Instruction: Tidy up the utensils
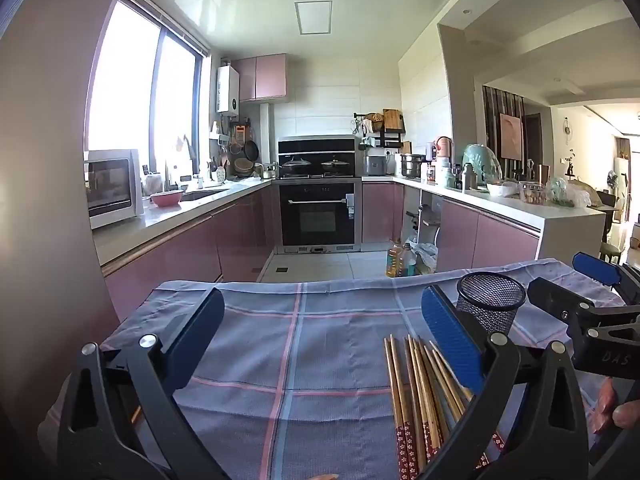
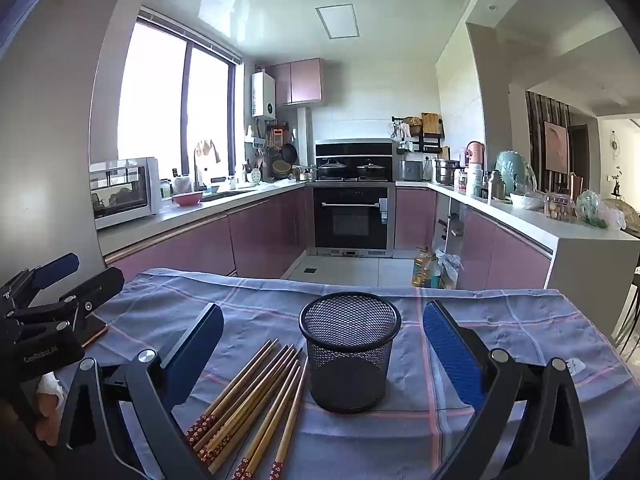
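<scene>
Blue-padded fingers of the left gripper frame the left wrist view, spread wide with nothing between them but a blue plaid cloth covering the table. Bamboo chopsticks lie in a loose bundle on the cloth at lower right, just inside the gripper's right-hand finger, their red patterned ends toward the camera and part of the bundle hidden behind that finger. A black mesh cup stands upright beyond the chopstick tips, partly behind the same finger and outside the open jaws. At the far right edge, the right gripper reaches in over the cloth, a person's fingers visible below it. A pink-fronted kitchen with an oven fills the background. From the right wrist view, the right gripper also stands wide open and holds nothing. The mesh cup sits upright on the cloth between the two fingers, touching neither. The chopsticks fan out on the cloth just left of the cup, their tips close to its base and their patterned ends near the camera, beside the gripper's left-hand finger. The left gripper shows at the left edge, apart from both cup and chopsticks.
</scene>
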Demonstrator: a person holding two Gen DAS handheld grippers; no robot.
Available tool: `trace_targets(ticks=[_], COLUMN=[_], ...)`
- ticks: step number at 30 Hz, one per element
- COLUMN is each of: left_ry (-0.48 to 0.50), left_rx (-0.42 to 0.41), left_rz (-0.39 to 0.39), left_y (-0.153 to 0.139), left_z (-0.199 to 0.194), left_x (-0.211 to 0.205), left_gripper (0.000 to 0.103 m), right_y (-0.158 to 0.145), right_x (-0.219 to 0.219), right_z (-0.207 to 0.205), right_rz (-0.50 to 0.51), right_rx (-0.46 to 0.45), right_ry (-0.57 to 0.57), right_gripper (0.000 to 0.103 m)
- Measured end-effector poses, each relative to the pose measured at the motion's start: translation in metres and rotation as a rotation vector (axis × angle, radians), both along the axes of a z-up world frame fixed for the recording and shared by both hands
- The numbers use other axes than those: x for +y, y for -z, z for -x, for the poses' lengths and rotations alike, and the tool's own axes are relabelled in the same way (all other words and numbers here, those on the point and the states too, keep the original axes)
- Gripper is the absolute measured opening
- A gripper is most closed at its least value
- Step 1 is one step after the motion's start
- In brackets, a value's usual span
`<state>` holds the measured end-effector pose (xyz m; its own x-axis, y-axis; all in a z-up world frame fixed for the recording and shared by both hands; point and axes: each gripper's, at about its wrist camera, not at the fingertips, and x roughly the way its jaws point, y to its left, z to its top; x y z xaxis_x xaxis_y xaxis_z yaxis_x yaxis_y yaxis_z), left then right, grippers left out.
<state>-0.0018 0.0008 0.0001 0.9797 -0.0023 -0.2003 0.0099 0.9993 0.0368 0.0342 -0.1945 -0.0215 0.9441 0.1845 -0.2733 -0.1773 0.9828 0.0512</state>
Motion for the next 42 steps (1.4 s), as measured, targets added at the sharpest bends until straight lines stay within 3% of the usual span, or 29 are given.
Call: trace_targets(ticks=[42], left_ry=[0.005], left_rx=[0.004], left_rz=[0.030], left_y=[-0.001], left_z=[0.001], left_x=[0.003], left_gripper=[0.097], right_y=[-0.003], right_x=[0.009], right_z=[0.003], right_rz=[0.022], right_rx=[-0.043], right_ry=[0.016], right_gripper=[0.097])
